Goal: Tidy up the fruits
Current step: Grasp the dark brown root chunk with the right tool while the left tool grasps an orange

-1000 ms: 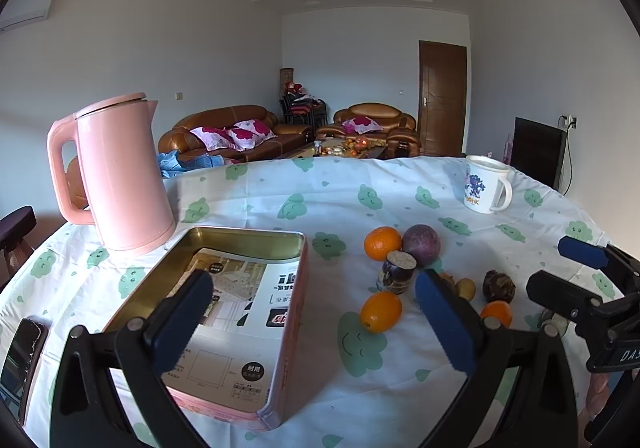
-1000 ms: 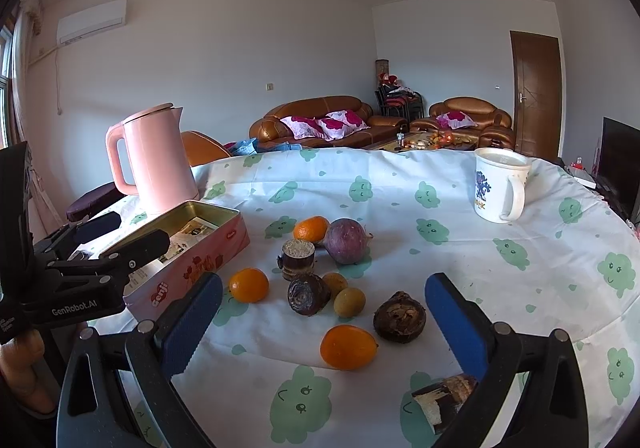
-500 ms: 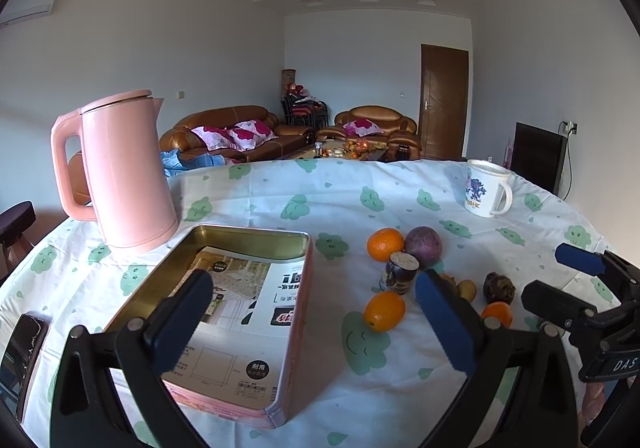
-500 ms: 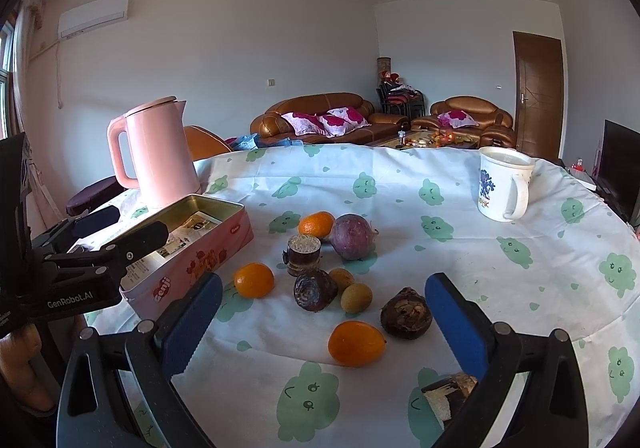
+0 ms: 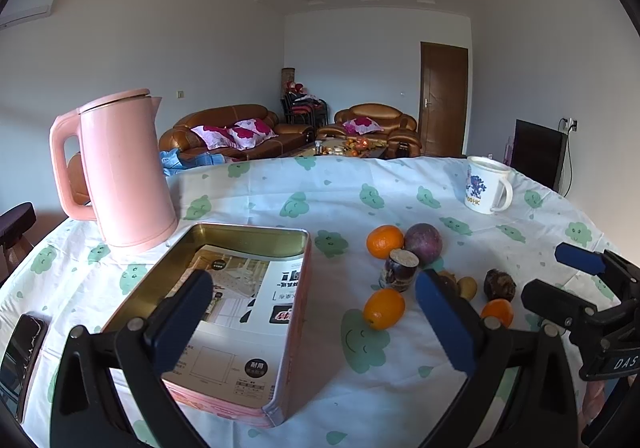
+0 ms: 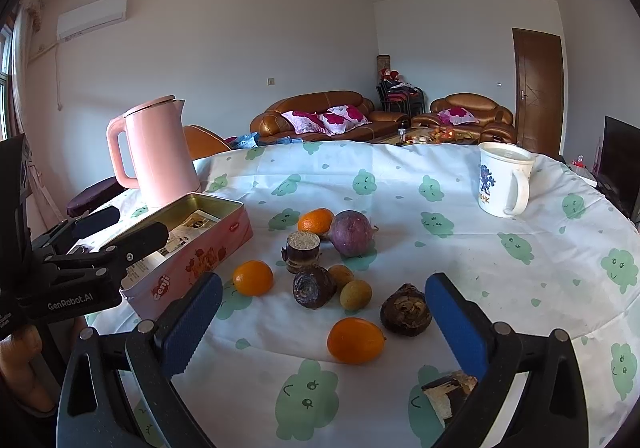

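Note:
Several fruits lie in a loose group on the table. In the right wrist view I see a near orange (image 6: pixel 355 340), a left orange (image 6: pixel 253 277), a far orange (image 6: pixel 315 220), a purple round fruit (image 6: pixel 352 232), a sugarcane stub (image 6: pixel 303 251), dark brown tubers (image 6: pixel 405 310) and two small brown fruits (image 6: pixel 355 293). An open pink tin (image 5: pixel 236 302) with paper inside lies left of them. My left gripper (image 5: pixel 312 322) is open over the tin's right edge. My right gripper (image 6: pixel 320 324) is open just before the near orange. Both are empty.
A pink kettle (image 5: pixel 120 171) stands behind the tin. A white mug (image 6: pixel 504 183) stands at the far right. A cut sugarcane piece (image 6: pixel 450 394) lies near my right finger. A phone (image 5: pixel 20 352) lies at the table's left edge. The table edge curves close on the right.
Both grippers have moved slightly forward toward the tin and fruits. Nothing has been gripped or displaced.

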A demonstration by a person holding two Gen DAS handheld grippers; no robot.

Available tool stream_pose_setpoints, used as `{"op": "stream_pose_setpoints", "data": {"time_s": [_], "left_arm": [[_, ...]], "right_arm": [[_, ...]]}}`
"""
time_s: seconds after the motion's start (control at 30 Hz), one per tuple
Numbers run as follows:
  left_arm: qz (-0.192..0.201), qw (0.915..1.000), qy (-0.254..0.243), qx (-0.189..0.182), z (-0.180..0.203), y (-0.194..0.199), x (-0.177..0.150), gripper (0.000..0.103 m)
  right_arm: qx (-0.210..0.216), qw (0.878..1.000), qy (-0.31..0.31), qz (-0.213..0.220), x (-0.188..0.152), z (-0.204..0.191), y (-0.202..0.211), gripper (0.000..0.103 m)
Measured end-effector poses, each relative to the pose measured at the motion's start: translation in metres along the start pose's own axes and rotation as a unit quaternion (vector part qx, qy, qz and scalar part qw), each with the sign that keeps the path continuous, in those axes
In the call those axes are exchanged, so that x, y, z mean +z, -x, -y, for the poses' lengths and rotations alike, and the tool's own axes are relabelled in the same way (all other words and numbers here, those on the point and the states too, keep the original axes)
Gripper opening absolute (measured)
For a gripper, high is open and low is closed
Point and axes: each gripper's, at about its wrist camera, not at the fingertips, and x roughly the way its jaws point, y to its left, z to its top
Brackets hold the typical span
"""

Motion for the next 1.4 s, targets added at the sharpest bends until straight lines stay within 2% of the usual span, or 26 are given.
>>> {"op": "stream_pose_setpoints", "data": {"time_s": [0.37,0.5,0.83,0.93,1.07,1.17,1.23,1.4], "left_arm": [[-0.008,1.0,-0.003,-0.005,0.003,-0.003,-0.007,0.103],[-0.019,0.9996,-0.015,-0.017,0.014,-0.009,-0.013,0.103],[-0.056,0.9946,-0.043,-0.077,0.054,-0.019,-0.023,0.103],[-0.066,0.9917,-0.052,-0.097,0.068,-0.021,-0.022,0.103],[-0.084,0.9869,-0.06,-0.124,0.085,-0.029,-0.022,0.102],[-0.097,0.9839,-0.062,-0.137,0.092,-0.033,-0.022,0.097],[-0.103,0.9825,-0.063,-0.142,0.095,-0.036,-0.021,0.094],[-0.117,0.977,-0.066,-0.165,0.107,-0.041,-0.018,0.087]], "right_arm": [[-0.004,1.0,0.0,-0.004,-0.004,0.003,-0.002,0.102],[-0.023,1.0,0.007,-0.005,-0.012,0.015,0.001,0.102],[-0.088,0.996,-0.022,-0.02,-0.041,0.073,0.015,0.102],[-0.092,0.995,-0.026,-0.027,-0.045,0.083,0.017,0.102],[-0.075,0.996,-0.02,-0.035,-0.048,0.083,0.016,0.101],[-0.057,0.997,-0.015,-0.05,-0.051,0.081,0.013,0.087],[-0.05,0.996,-0.015,-0.066,-0.054,0.079,0.007,0.072],[-0.033,0.995,-0.018,-0.091,-0.062,0.08,-0.003,0.051]]}}
